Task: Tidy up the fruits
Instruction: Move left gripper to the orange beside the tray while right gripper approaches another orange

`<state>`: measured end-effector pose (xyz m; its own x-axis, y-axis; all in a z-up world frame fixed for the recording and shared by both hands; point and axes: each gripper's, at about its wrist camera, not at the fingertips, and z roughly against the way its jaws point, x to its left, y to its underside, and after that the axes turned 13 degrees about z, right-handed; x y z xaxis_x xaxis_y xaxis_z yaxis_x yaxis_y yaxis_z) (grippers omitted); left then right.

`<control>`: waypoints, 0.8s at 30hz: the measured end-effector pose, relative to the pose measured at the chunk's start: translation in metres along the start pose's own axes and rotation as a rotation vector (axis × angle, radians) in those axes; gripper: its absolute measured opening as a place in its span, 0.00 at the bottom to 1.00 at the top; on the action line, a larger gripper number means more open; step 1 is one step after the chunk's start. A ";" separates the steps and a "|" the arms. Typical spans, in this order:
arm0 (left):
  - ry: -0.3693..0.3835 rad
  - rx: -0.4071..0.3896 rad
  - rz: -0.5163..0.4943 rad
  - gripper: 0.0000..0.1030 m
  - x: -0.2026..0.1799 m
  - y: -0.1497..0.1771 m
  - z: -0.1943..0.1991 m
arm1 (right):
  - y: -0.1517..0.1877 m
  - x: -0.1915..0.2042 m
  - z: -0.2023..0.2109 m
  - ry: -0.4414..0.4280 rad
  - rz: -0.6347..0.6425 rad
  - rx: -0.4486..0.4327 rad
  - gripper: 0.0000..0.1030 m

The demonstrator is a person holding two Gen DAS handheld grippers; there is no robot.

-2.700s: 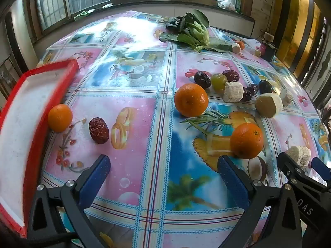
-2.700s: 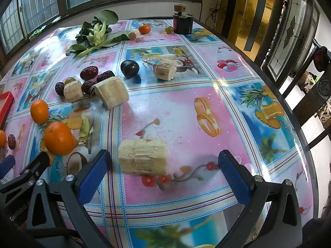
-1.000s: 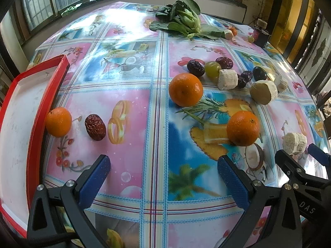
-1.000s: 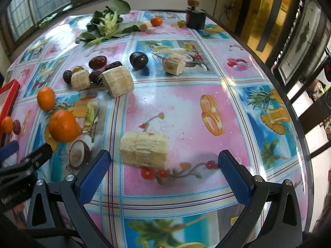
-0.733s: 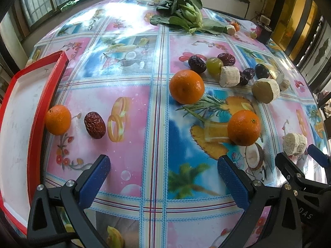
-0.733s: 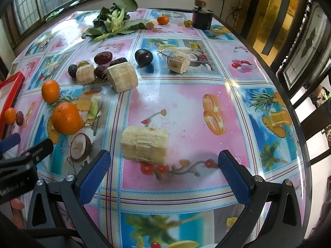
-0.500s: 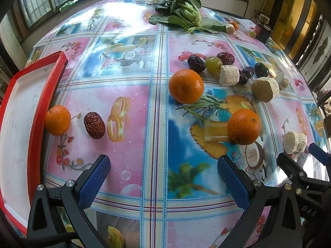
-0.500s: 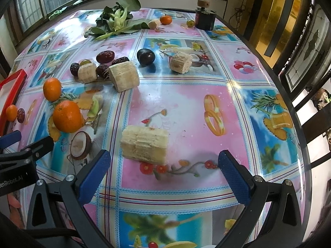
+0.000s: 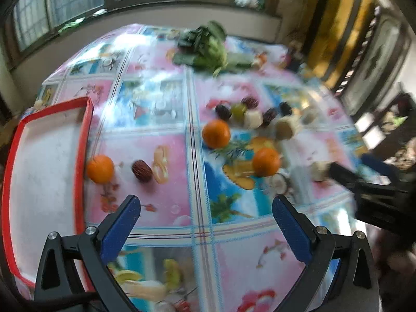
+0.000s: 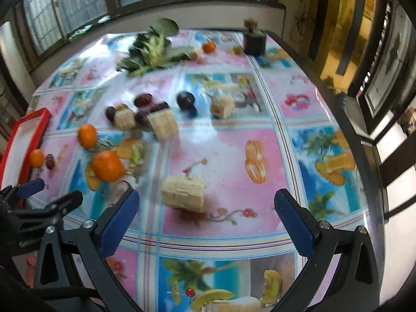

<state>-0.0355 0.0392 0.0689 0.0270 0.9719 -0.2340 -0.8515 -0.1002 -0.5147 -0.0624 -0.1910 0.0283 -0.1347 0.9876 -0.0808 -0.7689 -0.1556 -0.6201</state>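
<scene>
Both tools are spread wide and hold nothing: the left gripper (image 9: 205, 221) hangs over the printed tablecloth (image 9: 166, 202), the right gripper (image 10: 206, 215) over a pale sugarcane piece (image 10: 183, 191). Three oranges show near the left: a small one (image 9: 100, 169) touching the red tray (image 9: 80, 156) rim, beside one red date (image 9: 141, 170), and two larger ones (image 9: 216, 133) (image 9: 266, 161). Dark plums, a grape and cut pieces cluster (image 9: 256, 115) beyond; blur prevents a count. Open cloth lies between the left fingers and the date.
</scene>
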 end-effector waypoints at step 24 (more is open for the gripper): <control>0.178 0.101 -0.194 0.82 0.071 -0.041 0.002 | -0.032 0.088 -0.041 -0.119 0.055 0.019 0.92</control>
<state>0.0005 0.1125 0.0755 0.2783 0.9171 -0.2854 -0.8694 0.1141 -0.4808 -0.0242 -0.0984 0.0094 -0.2488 0.9683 -0.0205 -0.7703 -0.2107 -0.6019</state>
